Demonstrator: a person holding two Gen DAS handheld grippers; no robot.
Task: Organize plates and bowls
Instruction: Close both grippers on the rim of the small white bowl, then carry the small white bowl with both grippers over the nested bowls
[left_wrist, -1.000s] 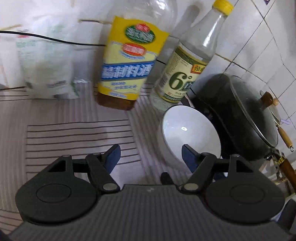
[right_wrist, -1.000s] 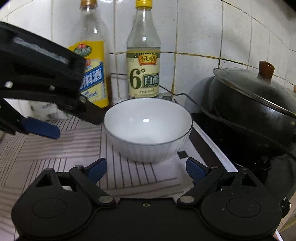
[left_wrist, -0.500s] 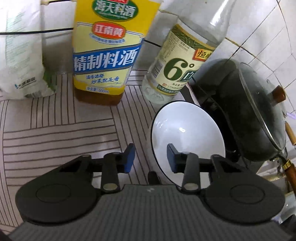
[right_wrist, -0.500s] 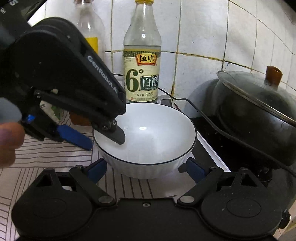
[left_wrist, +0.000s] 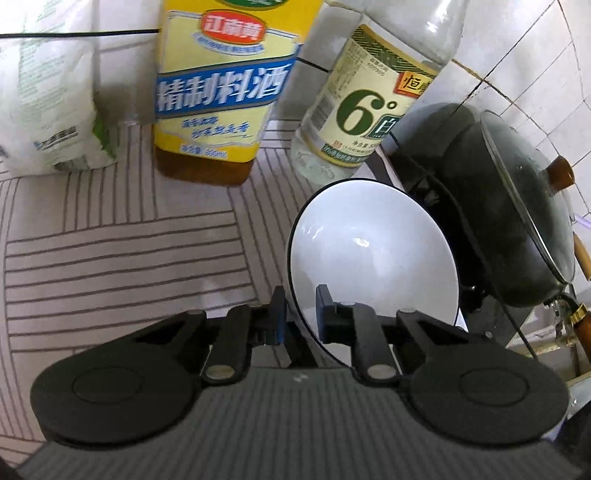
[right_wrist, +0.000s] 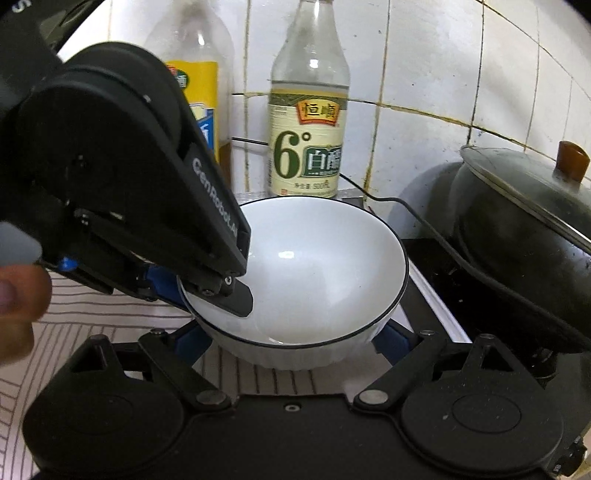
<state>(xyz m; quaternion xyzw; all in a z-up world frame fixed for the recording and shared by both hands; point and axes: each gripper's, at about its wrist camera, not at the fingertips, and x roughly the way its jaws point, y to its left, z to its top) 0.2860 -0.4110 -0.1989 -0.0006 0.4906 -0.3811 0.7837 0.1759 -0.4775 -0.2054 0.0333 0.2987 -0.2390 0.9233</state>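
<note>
The left claw (left_wrist: 300, 314) is pinching the near-left rim of the white bowl (left_wrist: 373, 254), one finger inside and one outside. The right claw (right_wrist: 291, 341) is spread wide, its blue-tipped fingers on either side of the bowl's base without visibly pressing it. The bowl sits on the striped tabletop (left_wrist: 110, 258), in front of two bottles (right_wrist: 308, 122) and just beside a dark lidded pot (right_wrist: 524, 236).
</note>
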